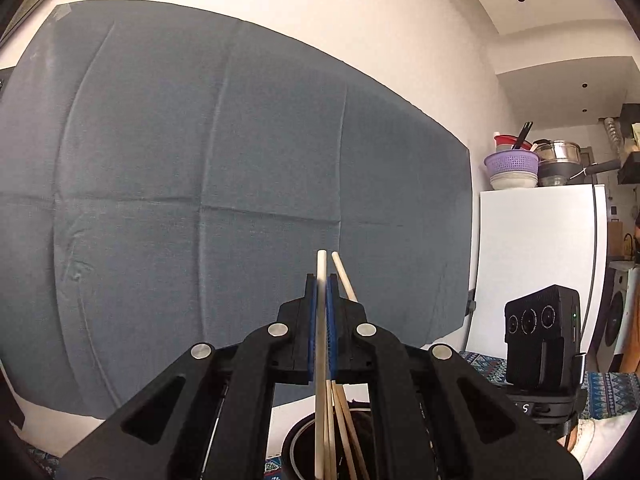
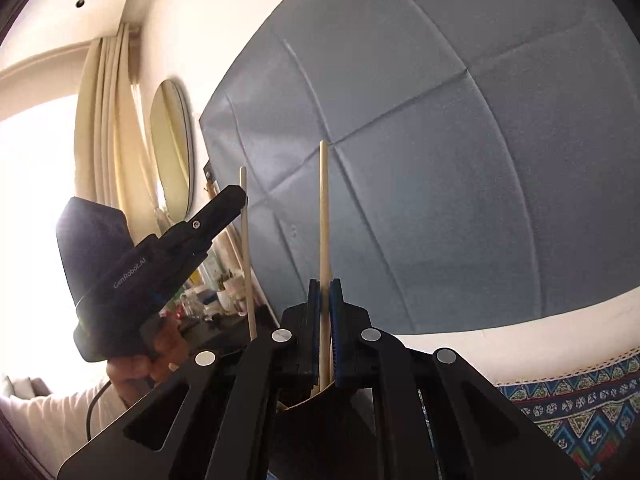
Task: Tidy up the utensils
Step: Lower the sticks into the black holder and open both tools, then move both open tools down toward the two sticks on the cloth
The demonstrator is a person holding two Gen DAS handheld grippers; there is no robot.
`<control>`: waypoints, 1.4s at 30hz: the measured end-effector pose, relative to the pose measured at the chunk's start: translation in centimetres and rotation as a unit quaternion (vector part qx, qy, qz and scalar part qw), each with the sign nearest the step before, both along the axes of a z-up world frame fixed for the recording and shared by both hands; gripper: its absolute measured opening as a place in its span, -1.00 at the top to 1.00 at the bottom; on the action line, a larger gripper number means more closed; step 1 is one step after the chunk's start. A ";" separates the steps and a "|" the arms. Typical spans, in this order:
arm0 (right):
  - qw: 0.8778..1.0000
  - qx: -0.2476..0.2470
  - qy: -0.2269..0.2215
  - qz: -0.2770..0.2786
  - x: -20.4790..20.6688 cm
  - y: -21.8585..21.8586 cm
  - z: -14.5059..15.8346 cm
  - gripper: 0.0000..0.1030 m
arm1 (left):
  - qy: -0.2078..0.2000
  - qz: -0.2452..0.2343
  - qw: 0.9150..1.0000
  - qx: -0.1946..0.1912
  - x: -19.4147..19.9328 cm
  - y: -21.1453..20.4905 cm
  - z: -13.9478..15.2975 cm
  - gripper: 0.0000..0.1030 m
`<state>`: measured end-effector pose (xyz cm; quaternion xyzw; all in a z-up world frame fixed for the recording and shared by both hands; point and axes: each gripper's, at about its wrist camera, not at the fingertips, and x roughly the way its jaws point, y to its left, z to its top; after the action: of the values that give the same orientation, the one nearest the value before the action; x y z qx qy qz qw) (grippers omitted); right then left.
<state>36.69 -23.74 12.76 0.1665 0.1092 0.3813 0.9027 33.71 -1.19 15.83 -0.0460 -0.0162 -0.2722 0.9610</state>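
Note:
My left gripper (image 1: 321, 280) is shut on a pale wooden chopstick (image 1: 320, 360) that stands upright between its blue pads. Below it several more chopsticks (image 1: 344, 432) stand in a dark round holder (image 1: 294, 446). One of them (image 1: 344, 276) leans up past the right finger. My right gripper (image 2: 324, 285) is shut on another upright chopstick (image 2: 323, 216), above a dark holder (image 2: 316, 432). The left gripper (image 2: 240, 196) also shows at left in the right wrist view, with its chopstick (image 2: 246, 248) in its jaws.
A grey-blue cloth (image 1: 240, 184) hangs on the wall straight ahead. A patterned tablecloth (image 2: 580, 404) covers the table. A black camera (image 1: 544, 344) stands at the right. A white fridge (image 1: 536, 256) with bowls on top is behind it. A mirror (image 2: 172, 152) and curtain are at left.

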 end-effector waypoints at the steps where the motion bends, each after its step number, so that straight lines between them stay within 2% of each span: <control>1: 1.000 -0.004 0.001 0.001 -0.2 0.1 0.0 0.91 | 0.004 0.000 1.000 0.002 -0.2 0.1 -0.2 0.90; 11: 0.998 -0.055 0.019 -0.032 -2.4 0.6 0.5 0.83 | 0.039 0.018 0.999 0.014 -2.0 1.3 -1.4 0.89; 14: 0.997 -0.061 0.023 -0.038 -3.2 0.4 0.9 0.82 | 0.043 0.025 0.999 0.012 -2.8 1.8 -1.3 0.66; 15: 0.997 -0.063 0.024 -0.043 -3.5 0.3 0.9 0.78 | 0.044 0.027 0.999 0.011 -3.2 2.0 -1.2 0.51; 16: 0.996 -0.066 0.025 -0.048 -3.7 0.3 1.0 0.70 | 0.045 0.031 0.998 0.010 -3.6 2.1 -1.2 0.45; 17: 0.996 -0.070 0.028 -0.052 -4.0 0.2 1.2 0.50 | 0.047 0.032 0.998 0.010 -3.8 2.2 -1.1 0.34; 18: 0.995 -0.074 0.027 -0.057 -4.3 0.2 1.2 0.38 | 0.052 0.033 0.998 0.011 -4.1 2.4 -1.0 0.22; 20: 0.994 -0.081 0.021 -0.065 -5.0 0.0 1.3 0.36 | 0.056 0.040 0.998 0.012 -4.6 2.6 -1.0 -0.01; 22: 0.994 -0.083 0.024 -0.068 -5.4 -0.2 1.3 0.32 | 0.058 0.042 0.997 0.016 -5.2 2.9 -1.0 -0.09; 24: 0.993 -0.086 0.024 -0.073 -6.0 -0.4 1.4 0.25 | 0.065 0.047 0.997 0.020 -5.7 3.3 -1.2 -0.29; 25: 0.993 -0.088 0.023 -0.077 -6.2 -0.5 1.5 0.22 | 0.067 0.049 0.996 0.020 -5.9 3.5 -1.3 -0.33; 26: 0.993 -0.089 0.023 -0.079 -6.5 -0.5 1.6 0.12 | 0.071 0.052 0.996 0.020 -6.1 3.7 -1.4 -0.44; 27: 0.992 -0.091 0.025 -0.081 -6.8 -0.6 1.6 -0.02 | 0.080 0.056 0.995 0.019 -6.2 3.9 -1.5 -0.64; 29: 0.991 -0.098 0.025 -0.088 -7.3 -0.6 1.7 -0.14 | 0.092 0.063 0.994 0.018 -6.5 4.4 -1.7 -0.69; 31: 0.990 -0.103 0.025 -0.093 -8.0 -0.6 1.9 -0.27 | 0.098 0.073 0.992 0.020 -7.1 4.7 -1.8 -0.82; 32: 0.989 -0.106 0.028 -0.095 -8.3 -0.6 1.9 -0.40 | 0.101 0.075 0.992 0.021 -7.3 4.9 -1.9 -0.84; 34: 0.989 -0.110 0.029 -0.100 -9.0 -0.6 2.0 -0.50 | 0.108 0.078 0.991 0.019 -7.9 5.3 -2.0 -0.89; 36: 0.987 -0.115 0.029 -0.106 -9.8 -0.6 2.1 -0.69 | 0.117 0.083 0.989 0.018 -8.4 5.6 -2.2 -0.88; 42: 0.984 -0.120 0.048 -0.121 -11.5 -0.6 2.1 -0.72 | 0.140 0.101 0.985 0.023 -10.1 6.6 -2.7 -0.88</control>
<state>25.17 -24.33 14.83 0.0870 0.1764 0.2446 0.9495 23.61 5.41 13.18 -0.0593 0.1204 -0.1646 0.9772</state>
